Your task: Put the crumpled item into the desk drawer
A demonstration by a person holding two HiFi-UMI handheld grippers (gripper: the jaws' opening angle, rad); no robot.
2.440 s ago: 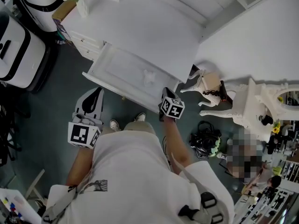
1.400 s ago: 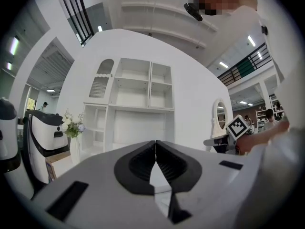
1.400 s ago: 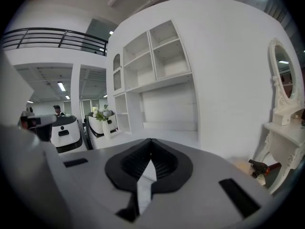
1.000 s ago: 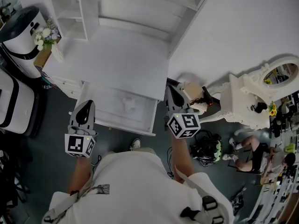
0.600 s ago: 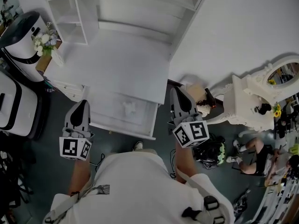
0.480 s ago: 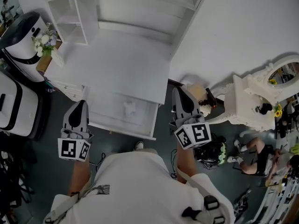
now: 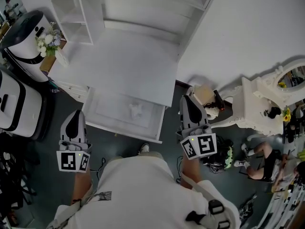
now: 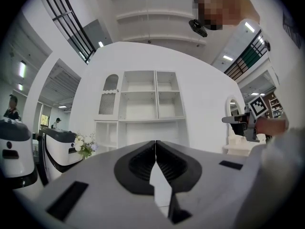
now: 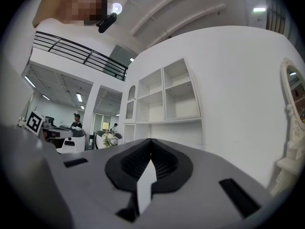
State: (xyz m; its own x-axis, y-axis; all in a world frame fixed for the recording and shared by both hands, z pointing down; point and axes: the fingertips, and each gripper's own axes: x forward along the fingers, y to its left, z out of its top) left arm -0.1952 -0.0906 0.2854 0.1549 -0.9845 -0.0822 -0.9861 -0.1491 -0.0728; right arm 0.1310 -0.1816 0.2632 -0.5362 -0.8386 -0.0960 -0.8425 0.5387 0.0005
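Observation:
The white desk (image 7: 125,63) has its drawer (image 7: 125,130) pulled out toward me. A small white crumpled item (image 7: 137,111) lies on the drawer's floor, right of its middle. My left gripper (image 7: 76,113) hangs over the dark floor, left of the drawer's front corner, touching nothing. My right gripper (image 7: 188,98) hangs right of the drawer, beside the desk's right edge. Both are shut and empty. In the left gripper view the left gripper (image 8: 155,142) points level at the white shelves, its jaws meeting. The right gripper (image 9: 151,140) in its own view does the same.
A white-and-black appliance (image 7: 23,35) and a bunch of flowers (image 7: 47,38) stand left of the desk. Open shelves (image 7: 71,8) rise behind it. A small stool (image 7: 206,95), an ornate white dresser (image 7: 264,104) and a black bag (image 7: 215,157) stand at the right.
The right gripper has left the drawer's front right corner and now hangs to its right. The left gripper has drawn back toward me. The drawer stays open with the item inside.

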